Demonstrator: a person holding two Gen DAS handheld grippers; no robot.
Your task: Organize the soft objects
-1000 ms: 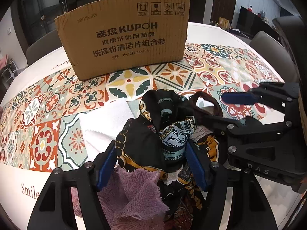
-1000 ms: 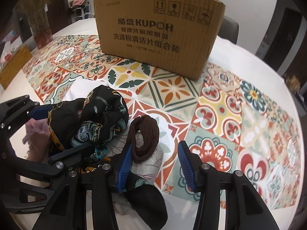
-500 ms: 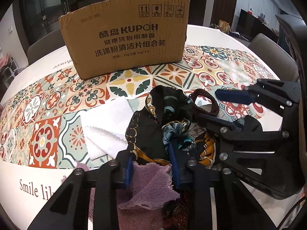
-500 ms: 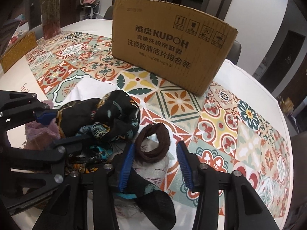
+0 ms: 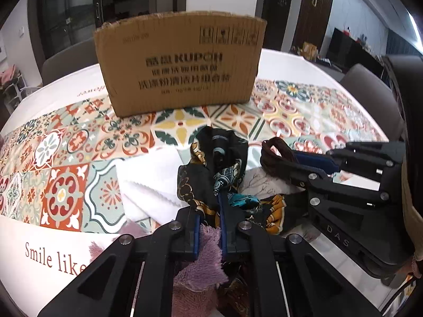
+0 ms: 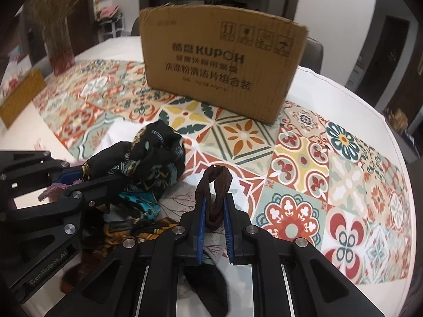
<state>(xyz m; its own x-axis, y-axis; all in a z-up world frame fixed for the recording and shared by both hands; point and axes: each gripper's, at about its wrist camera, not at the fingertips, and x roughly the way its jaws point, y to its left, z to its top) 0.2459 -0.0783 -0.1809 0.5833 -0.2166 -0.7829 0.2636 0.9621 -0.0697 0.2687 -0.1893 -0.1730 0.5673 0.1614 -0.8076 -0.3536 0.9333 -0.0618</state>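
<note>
Purple towel [image 5: 201, 272] half-hidden under jaws.

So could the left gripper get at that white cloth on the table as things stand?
Probably not yet: the left gripper is shut on the black patterned scarf. The white cloth lies uncovered just beside it, so only that grip hinders.

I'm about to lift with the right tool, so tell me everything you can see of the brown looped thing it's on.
The brown loop looks like a twisted band of dark brown, finely ribbed fabric or elastic, possibly a hair tie. The right tool is shut on its lower part, blue pads pressing both sides; its upper end sticks out beyond the tips as an open eye. Beneath it lies a pale printed cloth, and the black patterned scarf sits to its left.
</note>
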